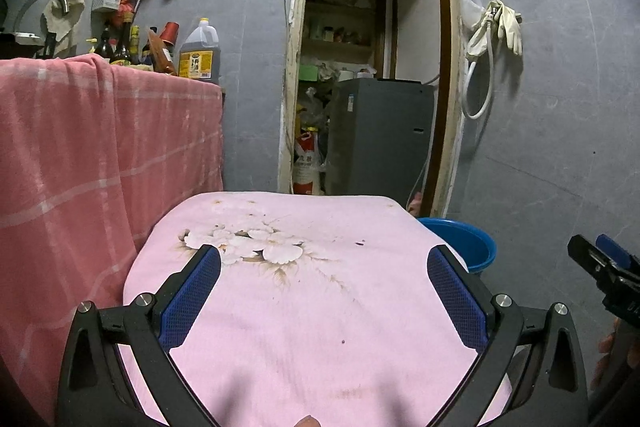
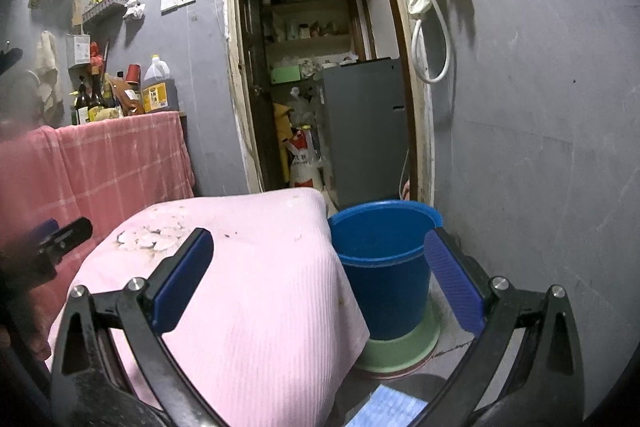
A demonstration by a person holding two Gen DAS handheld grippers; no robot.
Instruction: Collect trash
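Here the left gripper (image 1: 324, 267) hangs over a pink cloth (image 1: 304, 307), fingers wide apart with nothing between them. The right gripper (image 2: 320, 267) is likewise spread and bare, beside the cloth's corner. A blue bucket (image 2: 384, 267) stands on a green base (image 2: 400, 351) just right of the cloth; no trash can be made out

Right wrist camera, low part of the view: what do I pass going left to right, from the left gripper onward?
Left gripper → pink cloth-covered surface → blue bucket standing in a green basin → bare grey wall.
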